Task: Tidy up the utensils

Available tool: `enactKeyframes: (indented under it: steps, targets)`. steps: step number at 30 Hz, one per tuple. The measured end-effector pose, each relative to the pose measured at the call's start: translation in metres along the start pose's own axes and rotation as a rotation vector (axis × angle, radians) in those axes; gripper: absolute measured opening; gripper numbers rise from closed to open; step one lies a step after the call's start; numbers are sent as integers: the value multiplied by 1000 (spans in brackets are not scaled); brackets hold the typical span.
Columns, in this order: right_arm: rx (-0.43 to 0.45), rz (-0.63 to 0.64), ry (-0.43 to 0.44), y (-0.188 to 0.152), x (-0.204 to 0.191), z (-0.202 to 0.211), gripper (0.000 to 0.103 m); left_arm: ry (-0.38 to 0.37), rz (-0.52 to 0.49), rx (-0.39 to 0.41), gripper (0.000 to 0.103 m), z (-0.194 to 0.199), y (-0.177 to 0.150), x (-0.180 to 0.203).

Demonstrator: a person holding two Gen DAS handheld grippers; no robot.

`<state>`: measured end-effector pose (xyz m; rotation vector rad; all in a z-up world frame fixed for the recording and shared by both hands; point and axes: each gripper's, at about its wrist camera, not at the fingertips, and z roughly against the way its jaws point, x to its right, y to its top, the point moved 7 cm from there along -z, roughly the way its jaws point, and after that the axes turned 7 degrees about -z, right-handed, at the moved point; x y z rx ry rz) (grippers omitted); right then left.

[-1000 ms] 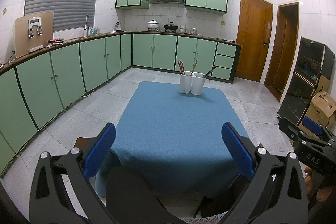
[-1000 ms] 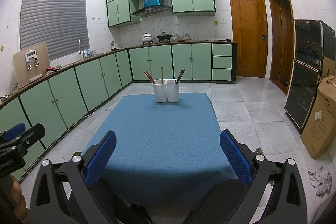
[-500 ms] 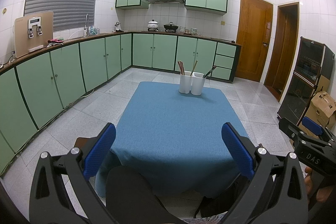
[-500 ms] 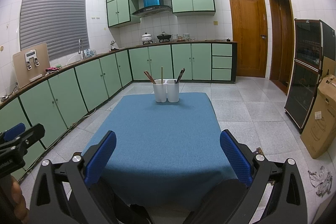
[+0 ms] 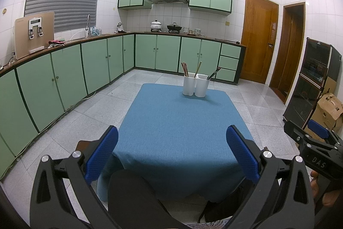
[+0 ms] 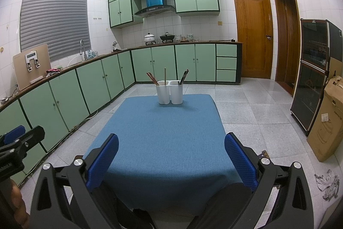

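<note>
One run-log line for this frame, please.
phase: pre-reach | left gripper: open, empty | right gripper: open, empty | white holders: far table end, utensils inside

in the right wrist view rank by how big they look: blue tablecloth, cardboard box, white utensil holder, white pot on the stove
Largest to smallest as they look:
1. blue tablecloth
2. brown cardboard box
3. white two-cup utensil holder
4. white lidded pot on the stove

The pot stands farthest away, so its true size is unsure.

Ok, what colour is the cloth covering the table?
Blue, a plain fabric tablecloth with no pattern, clearest in the right wrist view.
</note>
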<state>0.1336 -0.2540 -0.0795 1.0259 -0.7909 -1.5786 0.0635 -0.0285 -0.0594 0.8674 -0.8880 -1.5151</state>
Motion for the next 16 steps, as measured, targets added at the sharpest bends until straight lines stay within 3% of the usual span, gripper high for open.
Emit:
enactKeyframes:
  steps: [16]
  targets:
    - [1,-1,0,-1,-1,0,97,6,1,5,98,-2,-1,9]
